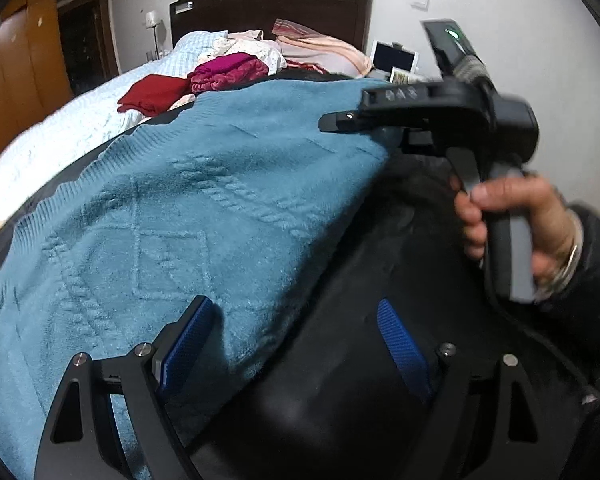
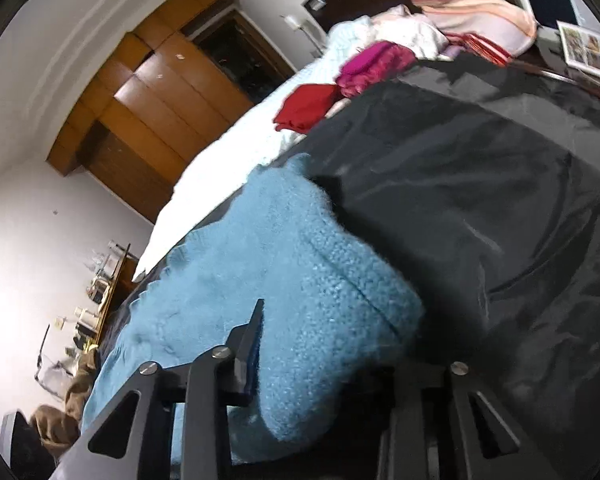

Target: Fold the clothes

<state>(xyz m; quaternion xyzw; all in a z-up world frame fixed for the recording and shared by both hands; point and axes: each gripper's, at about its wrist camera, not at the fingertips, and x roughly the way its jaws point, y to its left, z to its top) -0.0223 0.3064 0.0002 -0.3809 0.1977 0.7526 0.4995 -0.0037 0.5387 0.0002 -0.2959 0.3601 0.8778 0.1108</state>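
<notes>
- The blue sweater (image 1: 172, 208) is a fuzzy, matt knit with raised cable patterns and a ribbed hem.
- The dark cloth (image 2: 480, 184) beneath it looks smooth, thin and faintly shiny.
- The left gripper (image 1: 296, 344) has matt black frames, bright metal screw heads and blue ribbed pads (image 1: 186, 346).
- The right gripper (image 1: 340, 122) is matt black plastic with a grey grip.
- The bedspread (image 1: 60, 140) is pale textured cloth.
- The wardrobe (image 2: 160, 92) is glossy brown wood.
- The headboard (image 1: 268, 4) is dark wood.

bed (image 1: 52, 148) | on it: black cover (image 2: 480, 184), red garment (image 1: 152, 94), magenta garment (image 1: 228, 70), pillows (image 1: 324, 50)
</notes>
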